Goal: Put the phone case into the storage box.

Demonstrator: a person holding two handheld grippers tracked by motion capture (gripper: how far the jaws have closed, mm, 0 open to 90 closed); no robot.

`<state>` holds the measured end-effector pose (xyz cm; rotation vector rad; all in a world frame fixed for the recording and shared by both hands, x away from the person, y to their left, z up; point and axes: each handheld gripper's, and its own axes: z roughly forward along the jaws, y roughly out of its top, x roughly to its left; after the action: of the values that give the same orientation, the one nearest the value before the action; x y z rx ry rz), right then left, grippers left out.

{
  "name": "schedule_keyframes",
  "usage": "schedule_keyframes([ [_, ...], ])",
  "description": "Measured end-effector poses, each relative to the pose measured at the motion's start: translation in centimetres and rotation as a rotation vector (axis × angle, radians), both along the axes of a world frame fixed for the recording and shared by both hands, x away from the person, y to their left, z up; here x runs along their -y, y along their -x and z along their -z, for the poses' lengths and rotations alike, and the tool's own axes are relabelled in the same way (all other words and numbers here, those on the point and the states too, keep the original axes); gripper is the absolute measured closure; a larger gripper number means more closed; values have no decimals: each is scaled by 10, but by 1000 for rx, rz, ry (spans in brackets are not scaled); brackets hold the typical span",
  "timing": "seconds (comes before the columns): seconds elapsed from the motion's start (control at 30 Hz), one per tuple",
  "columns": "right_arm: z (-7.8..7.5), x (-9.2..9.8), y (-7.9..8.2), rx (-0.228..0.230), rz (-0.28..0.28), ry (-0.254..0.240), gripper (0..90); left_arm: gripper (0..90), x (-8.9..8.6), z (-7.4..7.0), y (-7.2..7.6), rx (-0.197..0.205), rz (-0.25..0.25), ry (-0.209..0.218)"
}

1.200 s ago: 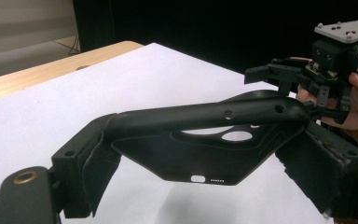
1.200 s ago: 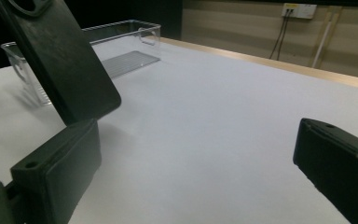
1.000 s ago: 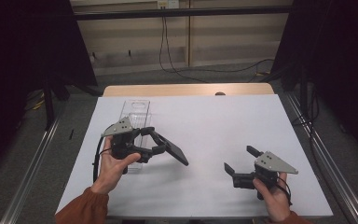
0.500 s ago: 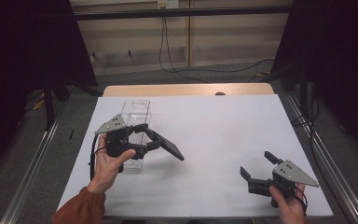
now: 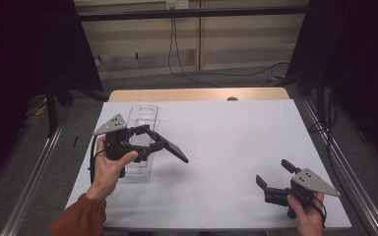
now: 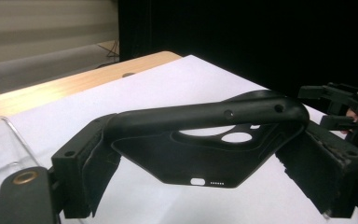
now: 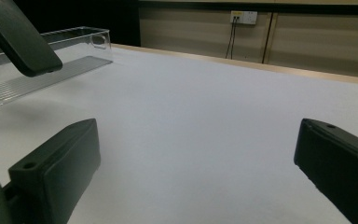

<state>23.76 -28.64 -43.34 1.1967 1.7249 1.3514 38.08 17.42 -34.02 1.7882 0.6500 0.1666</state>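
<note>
Near edge, right: right gripper low over the white table, jaws spread wide, nothing between. Farther in, left: left gripper clamped on a black phone case, raised off the table, tilted, jutting toward centre. Just behind: clear plastic tray flat on the table.

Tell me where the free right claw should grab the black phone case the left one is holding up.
Take the black phone case by its free lower end, coming from the right. That end juts toward the open right claw, clear of the left claw.
</note>
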Motion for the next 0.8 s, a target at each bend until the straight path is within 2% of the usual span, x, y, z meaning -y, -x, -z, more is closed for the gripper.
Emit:
schedule_keyframes([
  [0.1, -1, 1, 0, 8, 7, 3, 0, 147, -3, -6, -2, 9, -10, 12],
  [0.33, 0, 0, 0, 14, 6, 7, 0, 147, -12, -23, -7, 28, -46, -12],
  [0.53, 0, 0, 1, 32, -4, 14, 0, 148, -22, -28, -12, 24, -82, -32],
  [0.67, 0, -1, 1, 29, -5, 13, 0, 148, -28, -30, -15, 18, -106, -26],
  [0.8, 1, -1, 1, 27, -9, 15, 0, 147, -33, -35, -18, 20, -125, -38],
])
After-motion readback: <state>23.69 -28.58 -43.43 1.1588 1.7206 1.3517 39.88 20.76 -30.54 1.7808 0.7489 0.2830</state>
